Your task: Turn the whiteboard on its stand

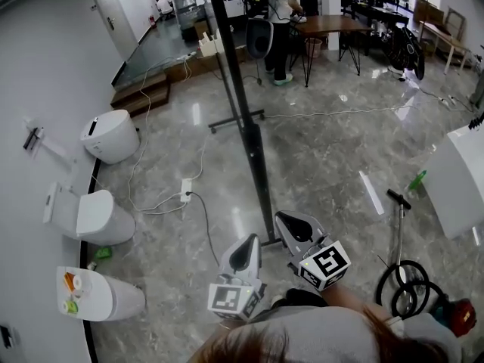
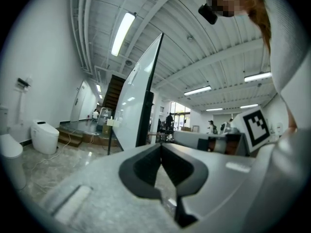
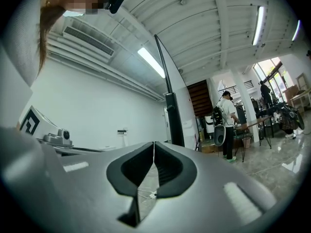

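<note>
The whiteboard (image 1: 243, 104) stands edge-on in the head view, its black frame running from the top centre down to the floor just ahead of me. Its stand's foot bar (image 1: 236, 119) lies across the floor. My left gripper (image 1: 246, 242) and right gripper (image 1: 281, 218) are held level, close to the board's near end, both shut and holding nothing. The left gripper view shows the white face of the whiteboard (image 2: 136, 106) ahead of the left gripper (image 2: 161, 145). In the right gripper view, the black edge of the whiteboard (image 3: 171, 108) rises beyond the right gripper (image 3: 153, 143).
Three white toilets (image 1: 110, 136) (image 1: 92, 218) (image 1: 102, 297) line the left wall. A power strip with cables (image 1: 185, 190) lies on the marble floor. A kick scooter (image 1: 401, 237) and a white table (image 1: 463, 180) are at the right. A person (image 1: 283, 21) stands by a far desk.
</note>
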Tool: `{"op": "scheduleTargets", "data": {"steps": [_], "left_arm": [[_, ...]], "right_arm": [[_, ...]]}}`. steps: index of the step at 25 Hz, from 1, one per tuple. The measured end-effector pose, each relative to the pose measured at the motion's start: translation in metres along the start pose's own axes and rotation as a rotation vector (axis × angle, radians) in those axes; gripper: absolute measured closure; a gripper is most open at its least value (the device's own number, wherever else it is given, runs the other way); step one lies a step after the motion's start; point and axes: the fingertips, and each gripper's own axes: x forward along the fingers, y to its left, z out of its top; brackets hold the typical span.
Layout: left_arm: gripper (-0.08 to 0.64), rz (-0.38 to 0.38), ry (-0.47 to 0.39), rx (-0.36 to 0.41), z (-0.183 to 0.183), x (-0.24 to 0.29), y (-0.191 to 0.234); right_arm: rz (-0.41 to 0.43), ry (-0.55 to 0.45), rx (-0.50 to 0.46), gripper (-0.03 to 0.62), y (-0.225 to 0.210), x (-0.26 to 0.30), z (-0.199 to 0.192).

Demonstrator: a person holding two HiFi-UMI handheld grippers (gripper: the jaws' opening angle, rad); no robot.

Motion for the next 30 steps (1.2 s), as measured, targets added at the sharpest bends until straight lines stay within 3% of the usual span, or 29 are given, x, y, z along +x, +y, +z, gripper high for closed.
{"op": "scheduleTargets", "data": {"steps": [4,15,20,30], "left_arm": [[0.565,0.046,-0.020,-0.002,0.006,-0.004,0.011],[0.565,0.140,-0.025,-0.017,0.006,-0.019,0.027],[0.565,0.185,-0.029,-0.020,0.010,-0.033,0.035],[0.565,0.251,-0.014,-0.038,0.005,-0.057,0.047]], "right_arm": [[0.023,0.008,-0.050,0.583,-0.008,0.024,0.006],[-0.038,-0.049,-0.078,0.285,-0.056,0.107,0.029],[-0.072,-0.047,-0.133,0.276,-0.070,0.150,0.030],[-0.074,-0.040,-0.141,0.272,-0.079,0.190,0.020]]}}
